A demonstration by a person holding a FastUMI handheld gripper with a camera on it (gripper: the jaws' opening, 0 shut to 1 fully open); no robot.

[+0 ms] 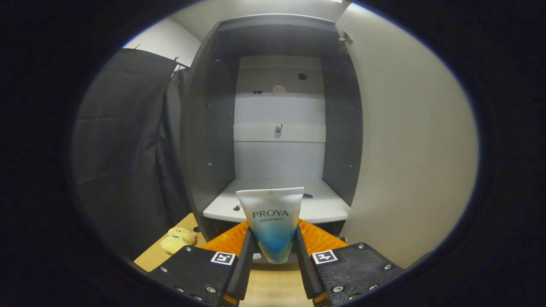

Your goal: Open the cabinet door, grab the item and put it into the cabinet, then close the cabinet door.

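way in: we see the cabinet (277,128) mouth open, door (405,149) swung wide at right | shelf (324,204): bare room past the tube (273,221) both fingers clamp | left: dark curtain (128,149), plush toy (177,238) on table (179,243), aside

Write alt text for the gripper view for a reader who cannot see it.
The gripper is shut on a tube held upright between its fingers, just before an open cabinet. The cabinet door stands swung open to the right, and a small plush toy lies on the wooden surface left of the fingers.
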